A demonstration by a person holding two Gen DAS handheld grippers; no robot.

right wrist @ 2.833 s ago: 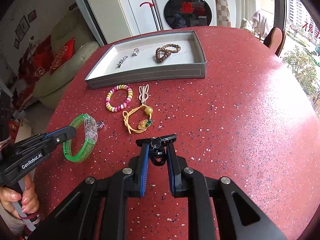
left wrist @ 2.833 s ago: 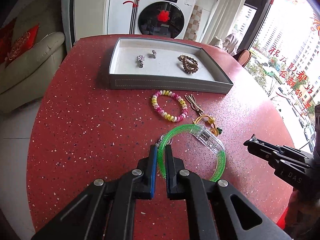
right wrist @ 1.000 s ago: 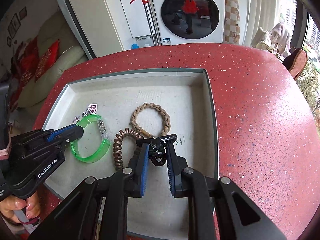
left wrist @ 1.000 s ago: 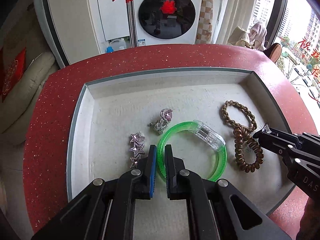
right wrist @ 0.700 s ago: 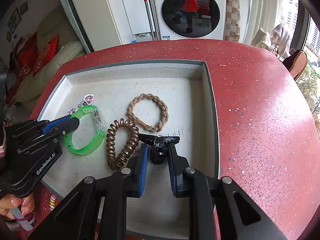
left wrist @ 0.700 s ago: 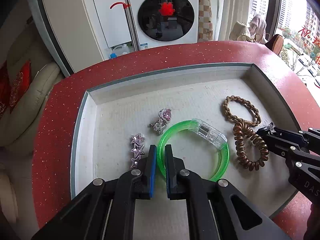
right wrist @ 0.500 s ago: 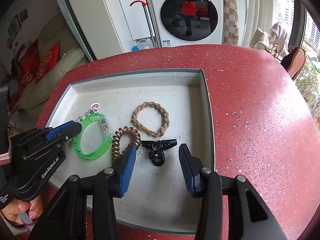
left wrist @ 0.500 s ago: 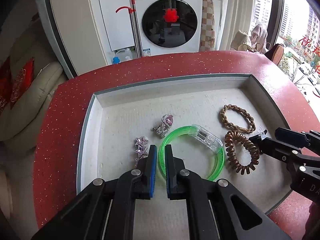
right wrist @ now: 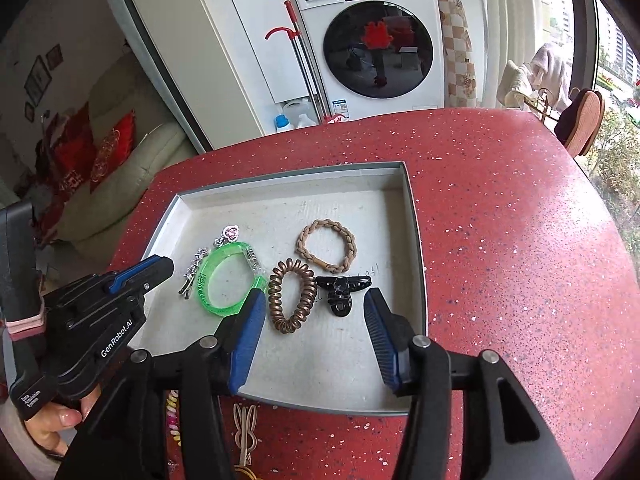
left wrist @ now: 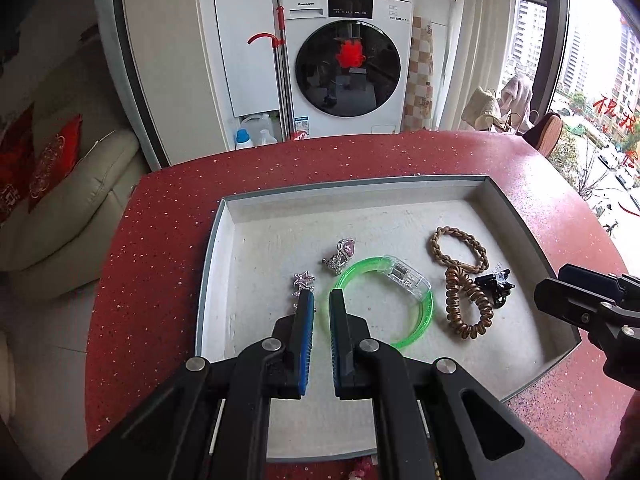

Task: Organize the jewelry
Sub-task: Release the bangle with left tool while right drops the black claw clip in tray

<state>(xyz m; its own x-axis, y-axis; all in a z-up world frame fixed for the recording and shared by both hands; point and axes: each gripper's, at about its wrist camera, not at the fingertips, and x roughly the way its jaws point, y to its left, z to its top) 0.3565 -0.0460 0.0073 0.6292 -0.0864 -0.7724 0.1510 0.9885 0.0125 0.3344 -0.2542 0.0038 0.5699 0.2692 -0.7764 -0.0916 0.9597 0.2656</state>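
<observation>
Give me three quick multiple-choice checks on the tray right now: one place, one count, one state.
1. Where is the copper coil tie?
A) between the green bangle and the black claw clip
B) outside the tray
C) against the far wall
2. How many pieces lie in the tray?
A) four
B) six
C) eight
3. The black claw clip is:
A) clamped
B) lying free
C) dangling

Answers:
1 A: one lies on each side of it.
2 B: star clip, heart charm, bangle, braided tie, coil tie, claw clip.
3 B: the right gripper is opening, with its pads clear of the clip.
</observation>
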